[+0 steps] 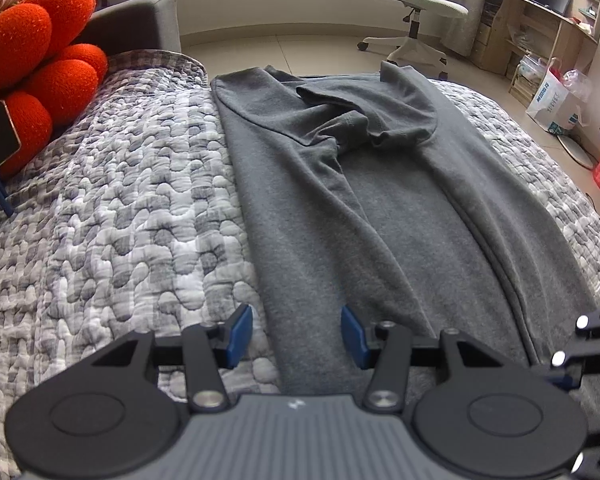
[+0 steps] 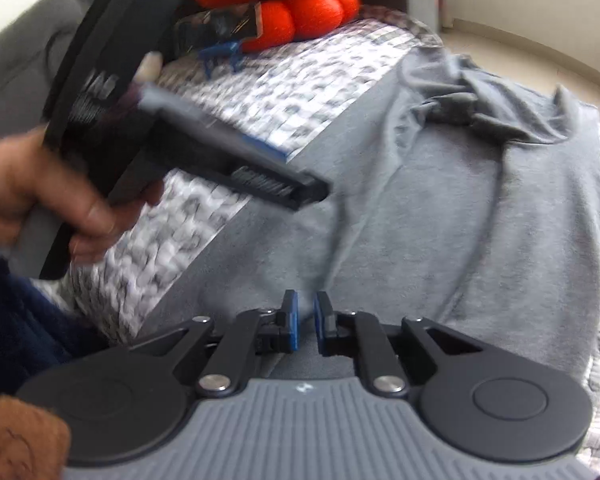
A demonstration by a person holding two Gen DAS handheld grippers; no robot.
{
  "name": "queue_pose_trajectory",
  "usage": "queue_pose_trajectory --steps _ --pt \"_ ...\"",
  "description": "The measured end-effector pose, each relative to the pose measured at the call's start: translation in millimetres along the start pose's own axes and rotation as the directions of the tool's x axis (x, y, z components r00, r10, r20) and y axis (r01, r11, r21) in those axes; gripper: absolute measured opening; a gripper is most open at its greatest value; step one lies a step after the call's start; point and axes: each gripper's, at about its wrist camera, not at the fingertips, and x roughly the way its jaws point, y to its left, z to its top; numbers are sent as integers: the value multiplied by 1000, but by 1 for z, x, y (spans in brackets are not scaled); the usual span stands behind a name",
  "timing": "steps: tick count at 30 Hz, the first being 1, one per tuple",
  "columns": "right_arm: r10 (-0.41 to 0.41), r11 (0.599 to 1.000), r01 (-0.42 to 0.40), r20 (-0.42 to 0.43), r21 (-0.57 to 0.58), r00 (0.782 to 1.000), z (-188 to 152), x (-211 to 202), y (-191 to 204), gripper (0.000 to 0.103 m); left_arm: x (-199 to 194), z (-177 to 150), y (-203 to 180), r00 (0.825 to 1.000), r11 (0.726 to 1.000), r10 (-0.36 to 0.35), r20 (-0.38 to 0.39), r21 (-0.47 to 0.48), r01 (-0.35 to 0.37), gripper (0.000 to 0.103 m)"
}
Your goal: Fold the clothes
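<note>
Garment first: dark grey knit shirt (image 1: 380,200), sides already folded inward into a long strip, spread on the grey-and-white quilted bed cover (image 1: 120,200). Long axis running from bottom centre of the left wrist view up toward the top centre, sleeves and collar end bunched at the far end near the bed's edge. Near hem lying just beyond both tools, so the coming fold probably a lift of this near end toward the far one. Left tool (image 1: 296,334) spread about halfway, blue pads hovering over the strip's left border at lower centre, nothing between them. Right tool (image 2: 306,322) nearly pressed together yet with a slim gap, pads over the grey cloth at bottom centre of the right wrist view; no cloth visibly pinched, though hard to be sure given the blur. Both tools about equally near the hem, left over the left edge, right further across. Person's hand (image 2: 40,200) gripping the left tool's handle at middle left of the right wrist view. White paper bag (image 1: 552,100) on the floor at right, contents unclear. Orange plush cushion (image 1: 40,60) at upper left, well apart from the shirt.
</note>
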Motion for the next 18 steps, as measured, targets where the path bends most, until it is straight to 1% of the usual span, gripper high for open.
queue_pose_trajectory --steps 2,4,5,6,7,8,10,11,12,13,14,15,16,17,18 --pt "9 995 -14 50 98 999 8 -9 -21 17 2 0 2 1000 1000 -9 -2 -9 9 51" --pt "24 979 -42 90 200 996 16 -13 -42 19 4 0 0 1000 1000 -9 -3 -2 9 52" --pt "34 970 -57 99 238 994 20 -12 -49 24 4 0 -1 1000 1000 -7 0 10 7 52" --pt "44 962 -70 105 265 994 25 -11 -56 35 5 0 -3 1000 1000 -5 2 23 5 53" --pt "55 954 -84 109 287 993 30 -8 -61 41 5 1 -3 1000 1000 -8 3 27 8 53" --pt "76 945 -107 111 307 991 36 -5 -65 44 5 1 -3 1000 1000 -15 1 22 15 53" --pt "140 917 -173 117 358 983 48 0 -75 44 5 2 -2 1000 999 -26 -4 20 26 53" --pt "193 891 -229 128 392 973 53 2 -82 44 5 2 -2 1000 999 -29 -7 23 29 53" --pt "267 850 -307 152 428 952 58 1 -90 44 5 2 -2 999 999 -32 -10 25 33 53" --pt "324 814 -371 181 447 929 62 -2 -97 44 5 3 -1 999 999 -36 -13 28 36 53" --pt "345 799 -405 213 444 914 68 -6 -103 49 5 3 -1 999 999 -39 -17 31 39 53" --pt "322 811 -394 232 433 918 73 -8 -106 55 5 3 -1 999 999 -42 -20 34 43 53" --pt "277 832 -356 238 426 931 80 -7 -107 55 5 4 -1 999 998 -45 -23 36 46 53" --pt "244 844 -324 234 427 941 85 -4 -109 57 4 4 -1 998 998 -48 -26 39 49 53" --pt "232 847 -306 216 435 948 88 4 -111 57 4 4 -1 998 998 -52 -30 42 53 53"
